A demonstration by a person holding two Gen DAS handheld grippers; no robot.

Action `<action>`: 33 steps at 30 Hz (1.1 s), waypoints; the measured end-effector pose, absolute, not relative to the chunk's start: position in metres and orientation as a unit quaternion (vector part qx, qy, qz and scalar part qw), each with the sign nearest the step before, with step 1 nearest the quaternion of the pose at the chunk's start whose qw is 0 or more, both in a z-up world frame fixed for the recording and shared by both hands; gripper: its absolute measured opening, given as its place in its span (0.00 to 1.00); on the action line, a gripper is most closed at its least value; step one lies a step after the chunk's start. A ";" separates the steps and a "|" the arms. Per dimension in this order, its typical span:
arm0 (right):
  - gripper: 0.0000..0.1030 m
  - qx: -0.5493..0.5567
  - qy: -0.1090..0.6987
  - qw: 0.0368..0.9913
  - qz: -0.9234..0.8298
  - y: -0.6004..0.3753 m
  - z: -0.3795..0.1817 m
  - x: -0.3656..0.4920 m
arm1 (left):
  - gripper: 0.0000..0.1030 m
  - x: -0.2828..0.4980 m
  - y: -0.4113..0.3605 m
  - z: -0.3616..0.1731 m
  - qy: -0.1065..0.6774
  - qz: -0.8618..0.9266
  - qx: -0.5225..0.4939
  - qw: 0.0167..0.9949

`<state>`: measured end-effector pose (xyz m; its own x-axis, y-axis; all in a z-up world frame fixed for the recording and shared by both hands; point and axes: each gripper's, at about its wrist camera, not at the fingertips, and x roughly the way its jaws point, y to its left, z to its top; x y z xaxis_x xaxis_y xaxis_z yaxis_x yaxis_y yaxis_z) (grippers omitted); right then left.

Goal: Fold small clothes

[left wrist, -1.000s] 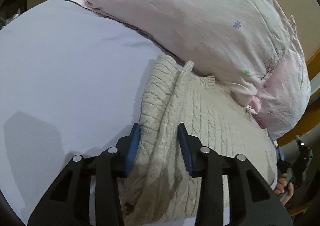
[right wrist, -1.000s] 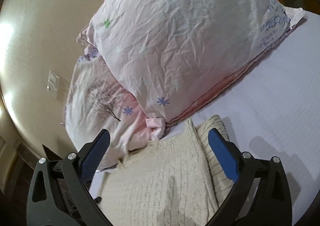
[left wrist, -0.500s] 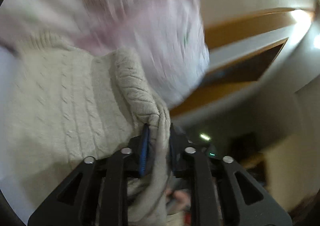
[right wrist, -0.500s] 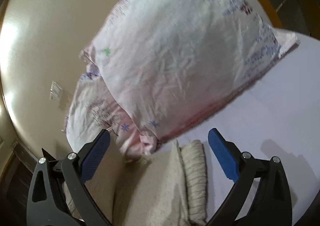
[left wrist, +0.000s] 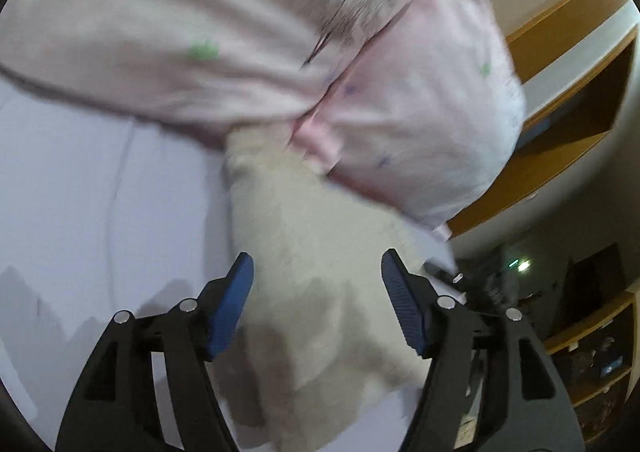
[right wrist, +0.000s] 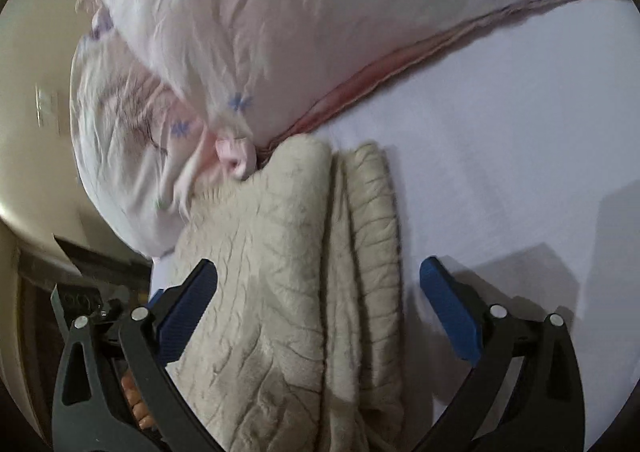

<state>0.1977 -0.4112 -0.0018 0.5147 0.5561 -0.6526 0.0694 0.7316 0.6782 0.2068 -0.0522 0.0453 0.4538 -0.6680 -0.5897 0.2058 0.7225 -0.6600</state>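
While both the left gripper (left wrist: 317, 304) and right gripper (right wrist: 319, 312) hover with jaws wide, the folded cream cable-knit sweater (right wrist: 296, 272) lies lower centre, touching 2 floral pillows (right wrist: 280, 32) on a white bedsheet (right wrist: 500, 140).

We're in a home bedroom here: a bed under a pale lilac sheet (right wrist: 500, 140), two flower-print pink pillows (right wrist: 280, 20) piled at its head, a wooden headboard (left wrist: 560, 64) behind, cream walls and a wall switch (right wrist: 45, 108).
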 end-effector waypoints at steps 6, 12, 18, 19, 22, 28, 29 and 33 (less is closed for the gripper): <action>0.47 0.307 0.473 0.809 0.164 -0.392 -0.008 0.196 | 0.73 0.194 -0.077 0.015 0.475 -0.255 -0.194 0.819; 0.35 0.379 0.437 0.777 0.249 -0.383 -0.003 0.191 | 0.42 0.192 -0.053 0.015 0.473 -0.293 -0.223 0.801; 0.54 0.264 0.455 0.817 0.236 -0.325 0.012 0.193 | 0.52 0.173 -0.020 0.052 0.423 -0.228 -0.083 0.873; 0.60 0.210 0.451 0.851 0.171 -0.320 0.017 0.191 | 0.52 0.172 -0.015 0.051 0.426 -0.210 -0.077 0.876; 0.62 0.216 0.394 0.878 0.167 -0.328 0.035 0.177 | 0.63 0.161 -0.002 0.054 0.405 -0.182 -0.080 0.892; 0.22 0.194 0.445 0.849 0.208 -0.303 0.012 0.189 | 0.82 0.126 0.004 0.057 0.393 -0.148 -0.068 0.905; 0.20 0.214 0.434 0.851 0.205 -0.309 0.012 0.189 | 0.84 0.124 0.000 0.055 0.393 -0.143 -0.066 0.906; 0.15 0.257 0.402 0.868 0.133 -0.350 0.018 0.186 | 0.88 0.097 0.004 0.047 0.389 -0.137 -0.062 0.909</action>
<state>0.1855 -0.3497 0.0176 0.6405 0.4384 -0.6305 -0.0244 0.8323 0.5539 0.0975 0.0039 0.0466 0.6590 -0.2980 -0.6906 0.2009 0.9546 -0.2202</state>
